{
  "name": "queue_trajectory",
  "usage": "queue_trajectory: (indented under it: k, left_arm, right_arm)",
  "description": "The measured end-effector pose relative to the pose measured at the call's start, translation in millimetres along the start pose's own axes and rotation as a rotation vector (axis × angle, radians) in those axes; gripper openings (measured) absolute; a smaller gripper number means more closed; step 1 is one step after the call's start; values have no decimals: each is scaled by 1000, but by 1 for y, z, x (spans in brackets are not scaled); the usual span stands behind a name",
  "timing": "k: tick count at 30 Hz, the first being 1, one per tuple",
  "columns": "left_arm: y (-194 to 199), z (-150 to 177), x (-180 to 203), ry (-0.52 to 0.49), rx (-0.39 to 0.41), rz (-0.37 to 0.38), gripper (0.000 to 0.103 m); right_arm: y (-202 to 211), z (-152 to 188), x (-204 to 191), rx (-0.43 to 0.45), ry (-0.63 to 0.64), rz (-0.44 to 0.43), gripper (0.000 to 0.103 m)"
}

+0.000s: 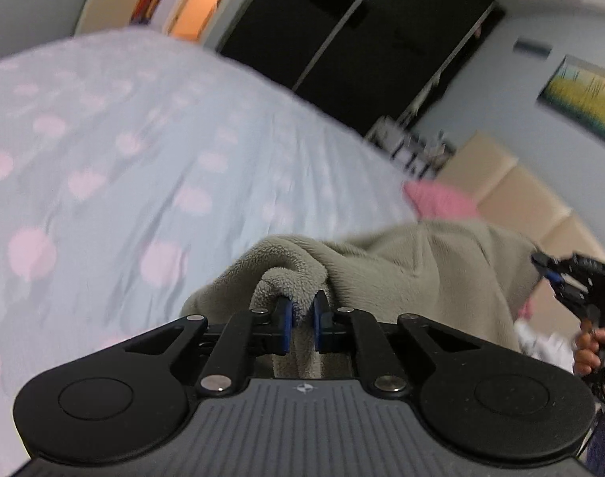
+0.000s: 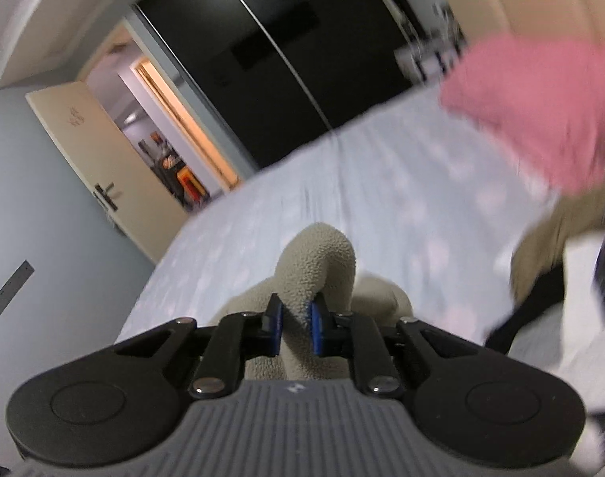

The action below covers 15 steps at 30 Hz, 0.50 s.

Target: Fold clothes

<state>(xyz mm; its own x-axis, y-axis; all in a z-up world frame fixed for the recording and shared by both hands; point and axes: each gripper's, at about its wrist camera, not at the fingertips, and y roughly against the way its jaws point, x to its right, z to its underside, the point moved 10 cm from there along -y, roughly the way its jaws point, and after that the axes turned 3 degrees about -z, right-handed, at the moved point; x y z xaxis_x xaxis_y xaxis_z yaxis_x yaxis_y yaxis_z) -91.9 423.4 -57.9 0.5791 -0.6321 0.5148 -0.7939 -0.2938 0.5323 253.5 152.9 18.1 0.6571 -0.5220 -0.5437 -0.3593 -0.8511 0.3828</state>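
Note:
A grey-beige fleece garment (image 1: 421,274) hangs lifted above the bed. My left gripper (image 1: 302,316) is shut on a bunched fold of its edge, the blue pads pinching the fleece. In the left wrist view the right gripper (image 1: 556,278) shows at the far right, held by a hand (image 1: 590,348), at the garment's other end. In the right wrist view my right gripper (image 2: 296,320) is shut on a rolled fold of the same fleece garment (image 2: 318,258), which bulges up past the pads.
A pale blue bedsheet with pink spots (image 1: 123,151) covers the bed (image 2: 342,198). A pink cloth (image 2: 540,107) lies near the beige padded headboard (image 1: 513,190). Dark wardrobe doors (image 2: 282,51) stand behind; an open door (image 2: 103,151) is at the left.

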Motion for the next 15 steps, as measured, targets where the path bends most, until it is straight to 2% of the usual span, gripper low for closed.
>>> queue_trajectory:
  k: [4, 9, 15]
  left_arm:
    - [35, -47, 7, 20, 116, 35, 8]
    - [88, -117, 8, 15, 289, 13, 8]
    - [147, -180, 1, -20, 479, -44, 8]
  right_arm:
    - [42, -53, -29, 85, 91, 37, 16]
    - [98, -110, -57, 211, 169, 62, 16]
    - [155, -136, -81, 317, 219, 27, 15]
